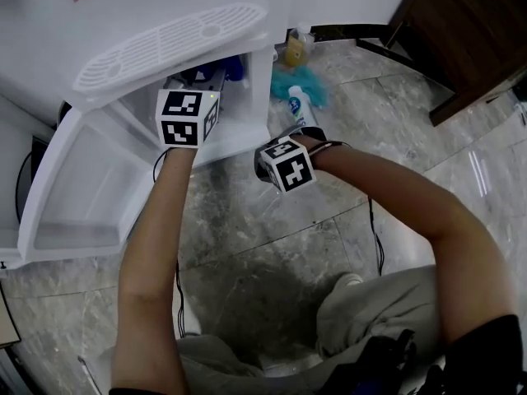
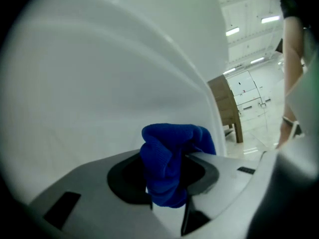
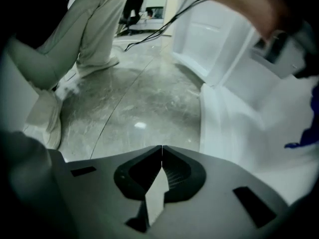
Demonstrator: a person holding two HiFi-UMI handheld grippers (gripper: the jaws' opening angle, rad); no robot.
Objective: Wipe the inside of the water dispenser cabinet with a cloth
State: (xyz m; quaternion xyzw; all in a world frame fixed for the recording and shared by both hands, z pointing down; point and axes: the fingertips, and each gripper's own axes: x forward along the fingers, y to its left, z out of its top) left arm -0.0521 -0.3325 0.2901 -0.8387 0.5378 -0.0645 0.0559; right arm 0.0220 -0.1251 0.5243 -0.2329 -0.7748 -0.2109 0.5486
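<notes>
A blue cloth [image 2: 172,163] is bunched between the jaws of my left gripper [image 2: 169,156], which is shut on it. In the left gripper view the cloth is close to a curved white inner wall [image 2: 99,83] of the water dispenser cabinet. From the head view, the left gripper's marker cube [image 1: 186,115] sits at the cabinet opening [image 1: 239,97], under the white drip grille [image 1: 169,46]. My right gripper [image 3: 162,147] is shut with nothing in it. It points down at the marble floor [image 3: 134,98] just outside the cabinet, and its cube [image 1: 286,164] is beside the cabinet's right corner.
The cabinet door [image 1: 74,188] hangs open to the left. A spray bottle [image 1: 298,105], a teal cloth [image 1: 306,81] and a yellow bottle [image 1: 296,49] lie on the floor right of the dispenser. Dark wooden furniture [image 1: 469,31] stands at the far right. A cable [image 1: 375,237] trails across the floor.
</notes>
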